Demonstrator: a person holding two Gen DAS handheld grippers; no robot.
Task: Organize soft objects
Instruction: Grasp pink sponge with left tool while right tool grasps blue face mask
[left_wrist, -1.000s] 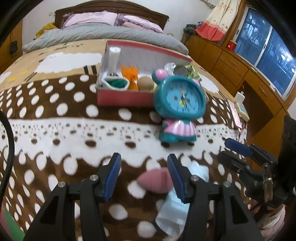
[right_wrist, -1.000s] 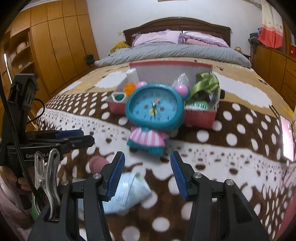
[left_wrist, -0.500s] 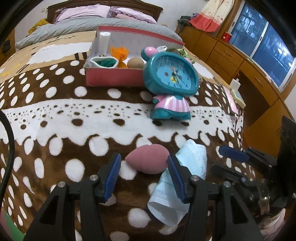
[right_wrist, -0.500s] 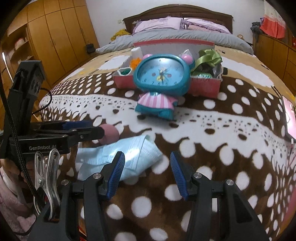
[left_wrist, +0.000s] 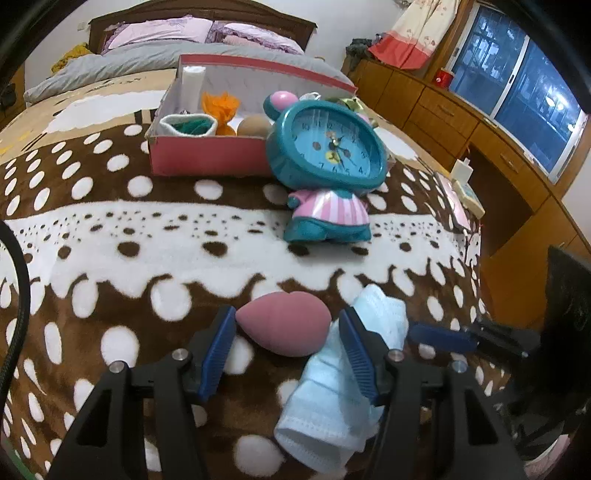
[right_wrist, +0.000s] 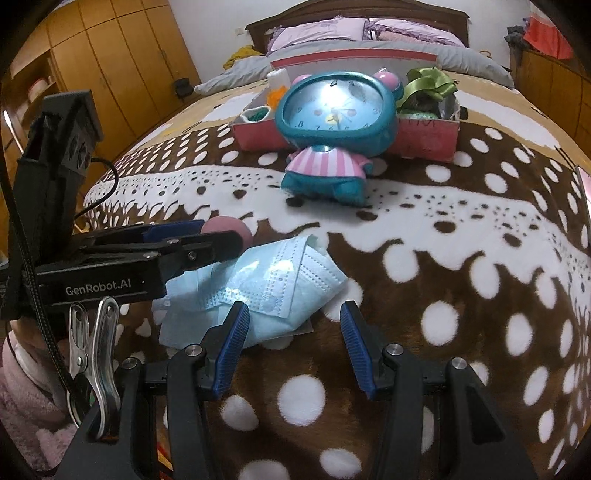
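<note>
On the spotted blanket (left_wrist: 110, 229), the pink sponge (left_wrist: 283, 322) lies between the left gripper's (left_wrist: 286, 334) spread fingers, not clamped. At its 3 o'clock a blue mask (right_wrist: 266, 288) lies crumpled, under the left gripper's right finger. The right gripper (right_wrist: 294, 328) is parted too, with the mask's near edge between its tips. At 12 o'clock a teal clock (left_wrist: 328, 162) blocks the red box (left_wrist: 207, 155). The left gripper's body reads "GenRobot.AI".

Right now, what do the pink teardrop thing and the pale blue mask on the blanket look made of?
Pink teardrop: likely foam sponge; matte, no shine, rounded. Mask: thin nonwoven fabric, apparently; pleated, dotted seams, crumpled folds. Blanket: fuzzy fleece.
</note>
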